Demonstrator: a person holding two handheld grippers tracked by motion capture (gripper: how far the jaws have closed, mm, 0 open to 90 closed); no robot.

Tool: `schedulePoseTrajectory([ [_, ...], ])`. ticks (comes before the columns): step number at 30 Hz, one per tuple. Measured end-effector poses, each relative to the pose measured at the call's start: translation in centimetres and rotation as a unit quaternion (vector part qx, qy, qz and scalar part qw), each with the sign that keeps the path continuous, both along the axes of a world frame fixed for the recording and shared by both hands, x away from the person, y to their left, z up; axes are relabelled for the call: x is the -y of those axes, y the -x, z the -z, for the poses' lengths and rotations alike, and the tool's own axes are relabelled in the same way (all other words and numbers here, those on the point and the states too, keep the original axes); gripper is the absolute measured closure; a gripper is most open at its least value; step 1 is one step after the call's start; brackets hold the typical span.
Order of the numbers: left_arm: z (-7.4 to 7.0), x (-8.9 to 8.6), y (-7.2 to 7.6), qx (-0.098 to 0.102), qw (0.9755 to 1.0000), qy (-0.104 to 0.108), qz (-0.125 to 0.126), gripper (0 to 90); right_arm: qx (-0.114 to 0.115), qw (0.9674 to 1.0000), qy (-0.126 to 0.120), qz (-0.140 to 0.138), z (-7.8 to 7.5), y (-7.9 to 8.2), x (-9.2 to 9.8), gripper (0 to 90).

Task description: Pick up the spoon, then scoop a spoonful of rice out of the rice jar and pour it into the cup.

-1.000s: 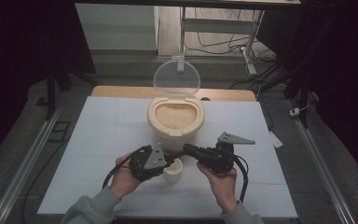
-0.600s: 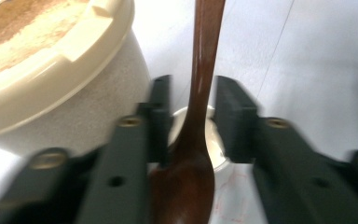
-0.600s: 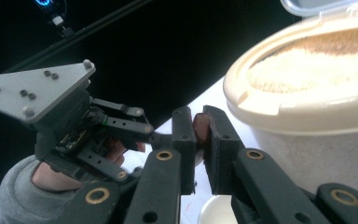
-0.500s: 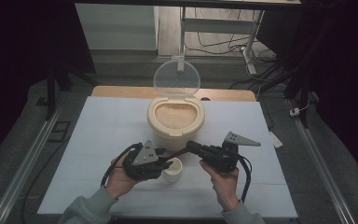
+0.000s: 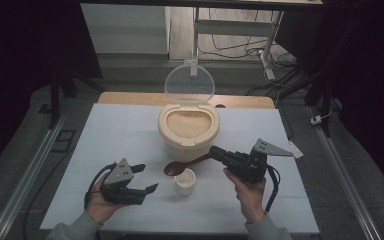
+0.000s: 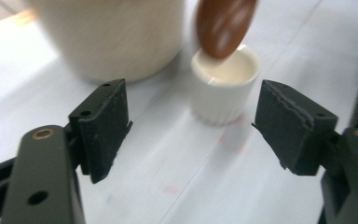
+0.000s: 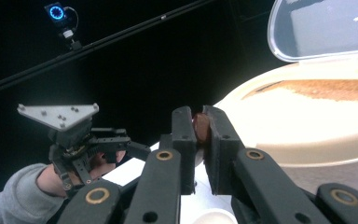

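High view: right gripper (image 5: 219, 152) is clamped on the handle of a brown spoon (image 5: 182, 165), whose bowl hangs just over the rim of a small white cup (image 5: 185, 182) on the white surface (image 5: 120, 135). The cup sits near the front of the surface, just in front of the cream rice container (image 5: 188, 130), whose clear lid (image 5: 189, 84) stands up at the back; the container holds pale grain. Left gripper (image 5: 147, 178) sits to the left of the cup, apart from it, with its jaws spread and nothing between them; they have just been opening. Each gripper is held by a hand coming in from the bottom edge. Left gripper view: both black pads (image 6: 103, 125) are well apart and bare, with white surface between them. The cup (image 6: 223, 85) stands farther out between the two pads, touching neither; its inside looks pale, and I can't tell whether anything is in it. The spoon bowl (image 6: 223, 23) is blurred, tilted over the cup's far rim. The container wall (image 6: 116, 37) is behind and to the left. Right gripper view: the jaws are pressed on the reddish-brown spoon handle (image 7: 200, 128), and the pads (image 7: 184, 135) pinch it from both sides. The container rim (image 7: 317, 140) and grain are to the right, with the lid (image 7: 326, 25) above. The left gripper (image 7: 135, 148) is farther off at the left, with a grey sleeve (image 7: 9, 200) below it.
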State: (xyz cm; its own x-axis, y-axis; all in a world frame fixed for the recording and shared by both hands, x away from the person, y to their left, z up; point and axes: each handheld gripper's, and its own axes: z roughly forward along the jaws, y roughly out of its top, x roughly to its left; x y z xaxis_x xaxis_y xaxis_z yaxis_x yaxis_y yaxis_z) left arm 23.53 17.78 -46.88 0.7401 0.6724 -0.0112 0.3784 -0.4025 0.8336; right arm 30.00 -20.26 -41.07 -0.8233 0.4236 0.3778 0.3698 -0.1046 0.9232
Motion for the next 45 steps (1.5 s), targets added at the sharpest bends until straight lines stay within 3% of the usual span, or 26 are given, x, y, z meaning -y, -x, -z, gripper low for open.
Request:
schedulePoseTrajectory([
  [7, 2.2, -3.6, 0.6, -0.024, 0.9987, 0.012, -0.042, 20.0, 0.014, 0.9999, -0.002, 0.009, -0.6, 0.0, 0.9, 83.4],
  [15, 3.6, -6.1, 1.1, -0.045, 0.9960, 0.017, -0.075, 16.9, 0.028, 0.9993, -0.008, 0.023, -1.3, 0.1, 1.8, 83.4],
  [29, 4.0, -5.9, 0.7, -0.049, 0.9954, 0.006, -0.082, 15.3, 0.041, 0.9985, -0.009, 0.035, -1.7, 0.1, 2.4, 83.4],
  [38, 4.0, -5.8, 0.6, -0.052, 0.9956, 0.007, -0.078, 15.2, 0.055, 0.9972, -0.024, 0.044, -2.9, -0.1, 2.8, 83.4],
  [45, 4.0, -5.6, 0.6, -0.052, 0.9959, 0.003, -0.074, 15.2, 0.066, 0.9950, -0.030, 0.068, -4.6, -1.4, 2.9, 83.4],
])
